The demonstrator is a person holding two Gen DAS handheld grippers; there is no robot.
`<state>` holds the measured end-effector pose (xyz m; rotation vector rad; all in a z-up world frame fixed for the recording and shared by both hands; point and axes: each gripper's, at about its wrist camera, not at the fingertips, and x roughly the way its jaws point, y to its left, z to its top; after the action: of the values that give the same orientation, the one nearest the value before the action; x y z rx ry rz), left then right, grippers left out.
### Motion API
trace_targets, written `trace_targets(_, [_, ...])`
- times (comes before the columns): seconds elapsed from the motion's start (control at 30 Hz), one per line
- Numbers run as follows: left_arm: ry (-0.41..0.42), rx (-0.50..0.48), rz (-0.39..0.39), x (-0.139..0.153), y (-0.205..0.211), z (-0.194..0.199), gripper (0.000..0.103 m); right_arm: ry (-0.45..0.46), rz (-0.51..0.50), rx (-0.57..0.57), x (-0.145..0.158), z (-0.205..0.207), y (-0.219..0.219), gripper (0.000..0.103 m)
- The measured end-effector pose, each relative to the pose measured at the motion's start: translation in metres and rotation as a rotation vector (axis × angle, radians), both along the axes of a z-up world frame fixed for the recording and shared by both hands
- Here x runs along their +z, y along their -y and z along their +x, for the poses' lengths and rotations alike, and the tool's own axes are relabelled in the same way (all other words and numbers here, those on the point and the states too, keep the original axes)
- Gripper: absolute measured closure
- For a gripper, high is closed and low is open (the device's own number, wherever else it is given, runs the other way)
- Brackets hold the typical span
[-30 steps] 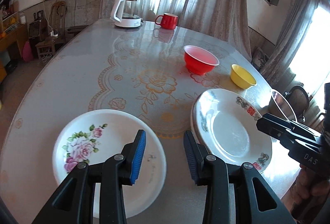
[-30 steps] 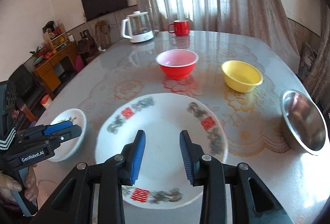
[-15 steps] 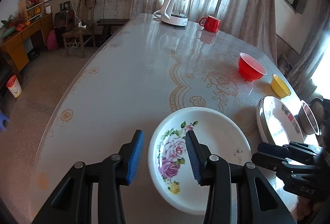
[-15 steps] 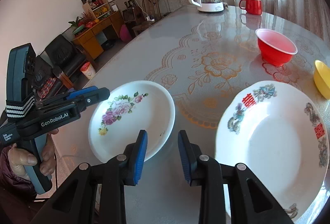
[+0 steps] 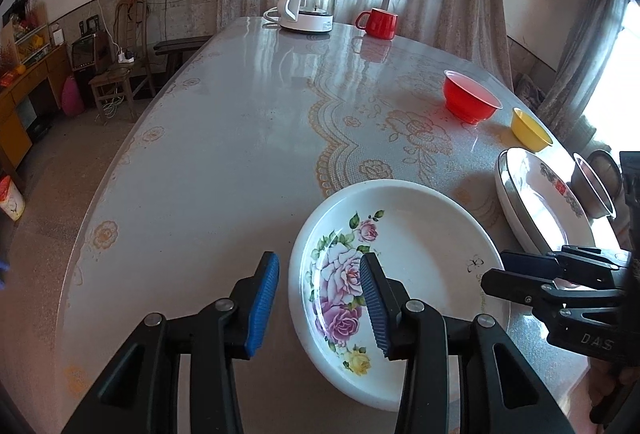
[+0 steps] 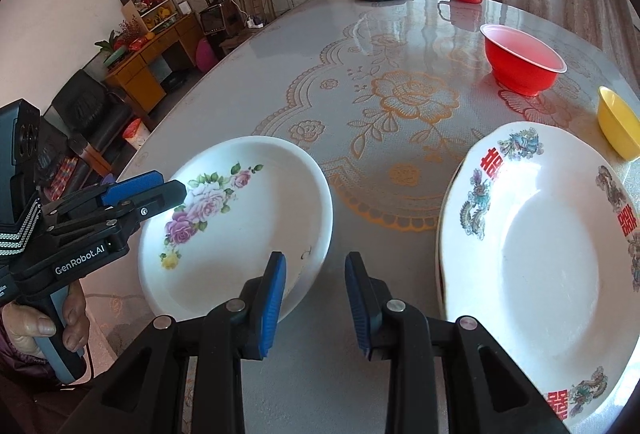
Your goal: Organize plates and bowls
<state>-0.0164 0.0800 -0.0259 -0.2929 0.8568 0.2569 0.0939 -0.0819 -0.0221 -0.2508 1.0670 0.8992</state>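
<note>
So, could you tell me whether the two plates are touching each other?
Apart. The right wrist view shows bare table between the rose plate and the red-character plate.

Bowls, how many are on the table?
3: a red bowl past the plates, a yellow bowl beside it, and a metal bowl at the table's right edge. More could be out of view.

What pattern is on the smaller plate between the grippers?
Pink and purple roses with green leaves on the smaller plate; clearest in the right wrist view.
</note>
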Motion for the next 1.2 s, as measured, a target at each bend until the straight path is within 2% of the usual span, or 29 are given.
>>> trace_targets(0.27, [-0.004,-0.05,-0.02,-0.008,-0.005,0.001,0.061,-0.015,-0.035,-0.014,-0.006,-0.013,-0.01,0.073])
trace_targets(0.43, [-0.019,-0.061,-0.04,-0.014,-0.011,0.003,0.066,-0.031,-0.04,-0.025,-0.012,-0.018,-0.016,0.07])
trace_targets(0.57, [-0.005,-0.093,-0.031,-0.015,-0.012,0.003,0.077,-0.04,-0.024,-0.055,-0.013,-0.017,-0.015,0.07])
trace_targets(0.73, [0.009,-0.116,-0.028,-0.016,-0.014,0.002,0.079,-0.015,-0.026,-0.091,-0.012,-0.019,-0.014,0.073])
trace_targets(0.8, [0.018,-0.125,-0.038,-0.016,-0.016,0.001,0.08,-0.006,-0.03,-0.103,-0.012,-0.02,-0.012,0.078])
trace_targets(0.93, [0.028,-0.133,-0.035,-0.017,-0.015,0.0,0.08,0.006,-0.039,-0.115,-0.012,-0.021,-0.013,0.079])
trace_targets(1.03, [0.023,-0.132,-0.05,-0.016,-0.018,-0.001,0.084,0.0,-0.034,-0.131,-0.013,-0.018,-0.014,0.08])
trace_targets(1.2, [0.017,-0.124,-0.013,-0.015,-0.013,0.0,0.084,-0.012,-0.027,-0.134,-0.012,-0.019,-0.011,0.079])
